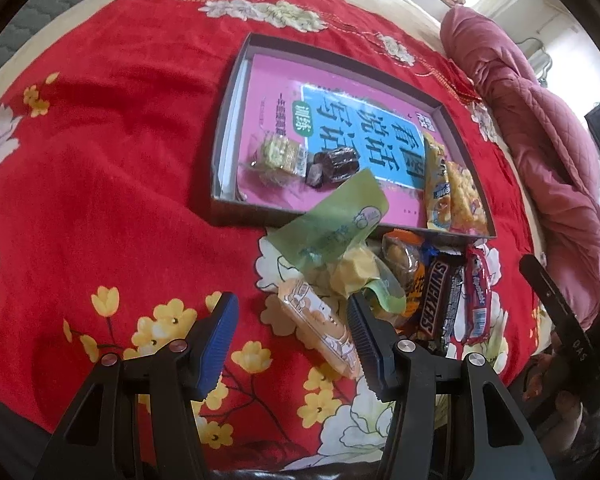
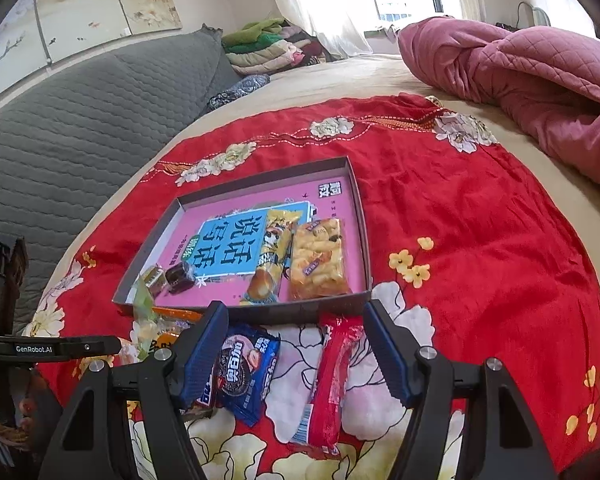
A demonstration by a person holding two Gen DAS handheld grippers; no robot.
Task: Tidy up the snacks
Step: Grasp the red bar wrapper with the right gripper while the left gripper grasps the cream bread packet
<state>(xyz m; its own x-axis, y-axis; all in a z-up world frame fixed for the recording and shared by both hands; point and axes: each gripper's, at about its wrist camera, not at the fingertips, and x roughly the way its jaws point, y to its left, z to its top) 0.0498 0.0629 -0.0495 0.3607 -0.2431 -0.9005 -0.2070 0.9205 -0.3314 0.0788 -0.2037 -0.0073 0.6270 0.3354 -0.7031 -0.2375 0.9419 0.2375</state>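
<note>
A shallow grey box (image 1: 225, 128) holding a pink book lies on the red floral cloth (image 1: 100, 140). Inside are a cracker packet (image 1: 280, 154), a dark cake (image 1: 336, 164), a yellow packet (image 1: 436, 192) and a golden bar (image 2: 318, 260). Loose snacks sit in front: a green packet (image 1: 332, 224), a Snickers bar (image 1: 440, 300), a peach packet (image 1: 320, 328). My left gripper (image 1: 292, 340) hangs open over the peach packet, pads off it. My right gripper (image 2: 294, 344) is open above a blue cookie packet (image 2: 248, 372) and a red packet (image 2: 332, 380).
A pink quilt (image 2: 520, 72) is bunched at the cloth's far right. A grey padded headboard (image 2: 80, 120) runs along the left, with folded clothes (image 2: 268, 44) behind it. The other handheld gripper and a hand show at each view's edge.
</note>
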